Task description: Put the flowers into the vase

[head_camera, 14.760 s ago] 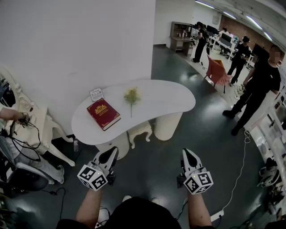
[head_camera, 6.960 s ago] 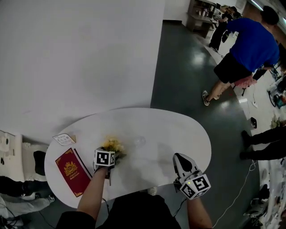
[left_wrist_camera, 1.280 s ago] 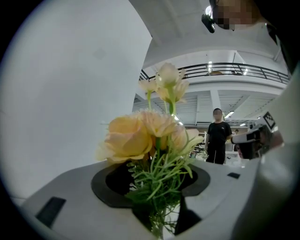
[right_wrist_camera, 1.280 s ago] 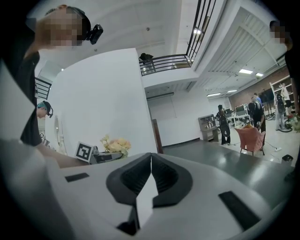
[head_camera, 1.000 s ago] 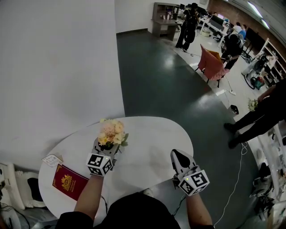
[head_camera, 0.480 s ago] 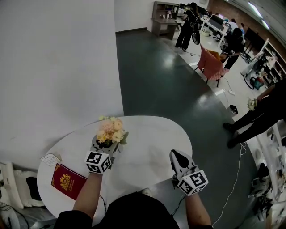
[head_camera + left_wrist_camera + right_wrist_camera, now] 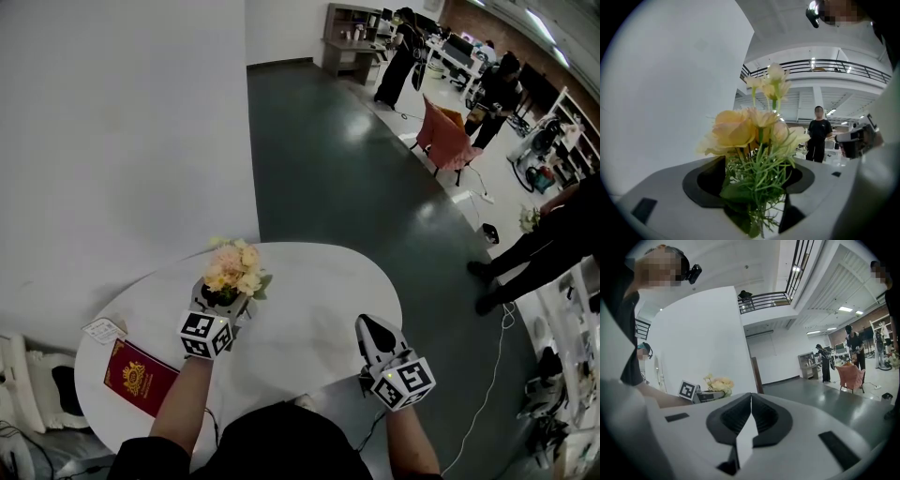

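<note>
now the jaws of my left gripper [image 7: 223, 296] have just been opening, apart around the flowers [image 7: 232, 268], so i judge them released; right gripper [image 7: 372, 327] pinched together

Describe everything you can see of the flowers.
The flowers are a small upright bunch: pale yellow and peach roses, cream buds on top, spiky green foliage below. Their stems stand between the jaws of the left gripper, which have just been opening and stand apart. The bunch is over the white table.
</note>
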{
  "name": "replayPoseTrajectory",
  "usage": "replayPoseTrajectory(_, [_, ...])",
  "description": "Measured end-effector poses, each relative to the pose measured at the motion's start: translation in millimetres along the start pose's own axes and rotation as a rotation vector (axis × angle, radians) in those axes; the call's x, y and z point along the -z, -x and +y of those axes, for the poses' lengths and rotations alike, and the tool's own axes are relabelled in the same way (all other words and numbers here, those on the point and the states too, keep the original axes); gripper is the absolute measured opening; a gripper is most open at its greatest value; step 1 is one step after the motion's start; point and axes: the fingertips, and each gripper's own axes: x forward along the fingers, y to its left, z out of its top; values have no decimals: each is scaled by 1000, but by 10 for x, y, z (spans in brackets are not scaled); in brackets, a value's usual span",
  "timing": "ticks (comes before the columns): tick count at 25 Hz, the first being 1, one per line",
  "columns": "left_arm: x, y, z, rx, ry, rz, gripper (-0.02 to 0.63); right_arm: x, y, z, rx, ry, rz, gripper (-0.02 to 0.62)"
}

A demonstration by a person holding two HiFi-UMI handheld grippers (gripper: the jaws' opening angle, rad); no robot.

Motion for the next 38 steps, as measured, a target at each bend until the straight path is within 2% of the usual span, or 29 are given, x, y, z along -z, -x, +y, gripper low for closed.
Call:
replayPoseTrajectory(7, [42, 15, 2, -14, -15, 23, 373, -36, -22, 15, -16, 3, -4, 23])
replayPoseTrajectory(17, [41, 40, 5, -38, -22, 27, 390, -79, 17, -22, -21, 13, -12, 23])
replayPoseTrajectory(23, [18, 59, -13, -58, -35, 26, 447, -135, 30, -22, -35, 21, -22, 23])
replayPoseTrajectory(31, [-9, 188, -1, -163, -58, 2, 474, -133, 172, -61, -49, 14, -25, 23])
replayPoseTrajectory(38, [11, 354, -106, -193, -46, 8, 474, -105, 349, -58, -70, 13, -30, 23])
